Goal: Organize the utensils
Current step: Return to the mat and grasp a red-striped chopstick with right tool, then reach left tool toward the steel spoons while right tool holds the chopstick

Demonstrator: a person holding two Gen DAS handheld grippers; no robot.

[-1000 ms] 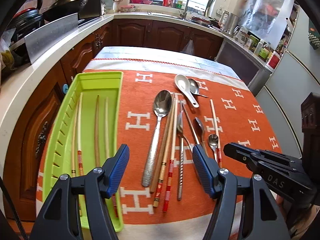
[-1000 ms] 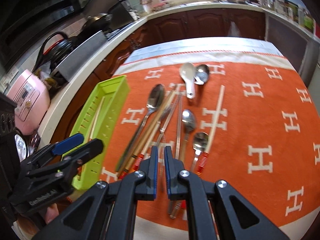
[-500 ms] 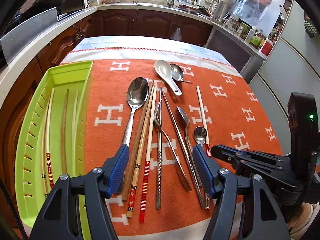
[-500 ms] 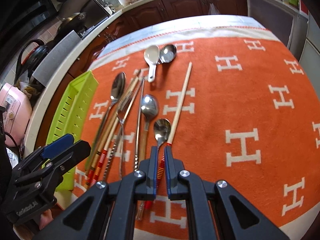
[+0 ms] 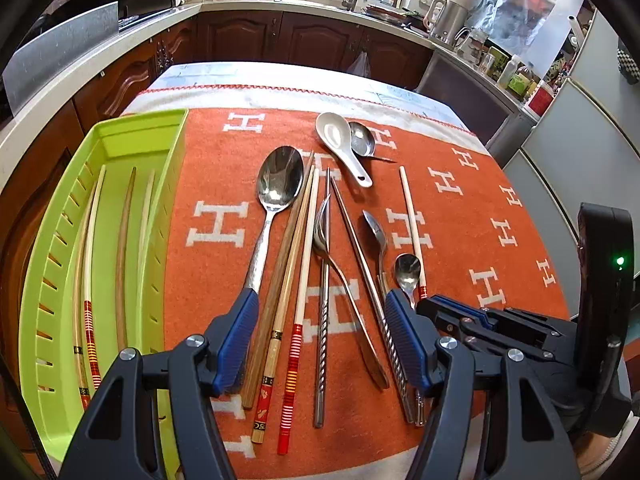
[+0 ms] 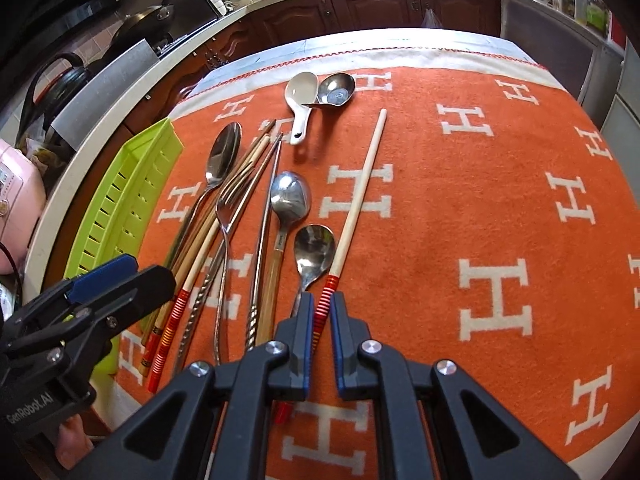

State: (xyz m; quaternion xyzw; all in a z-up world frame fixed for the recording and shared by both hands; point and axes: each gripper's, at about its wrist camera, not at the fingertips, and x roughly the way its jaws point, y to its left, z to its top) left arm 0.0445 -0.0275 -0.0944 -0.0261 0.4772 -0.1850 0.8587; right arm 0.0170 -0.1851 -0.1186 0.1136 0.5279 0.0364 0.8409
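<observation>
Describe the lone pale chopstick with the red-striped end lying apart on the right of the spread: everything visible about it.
The pale, wood-like chopstick with a red-and-white striped handle end lies flat on the orange H-patterned cloth, apart from the other chopsticks, beside a small steel spoon. Its striped end sits between the right gripper fingers, which are nearly closed around it; whether the pads press on it is unclear.

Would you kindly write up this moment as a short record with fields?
surface: orange cloth with white H marks
tray: green tray, left edge, chopsticks inside
loose utensils: large metal spoon, fork, white ceramic spoon, several chopsticks
left gripper: open, above the utensil handles, holding nothing
right gripper: nearly closed, straddling the red-banded end of the lone chopstick; contact unclear
</observation>
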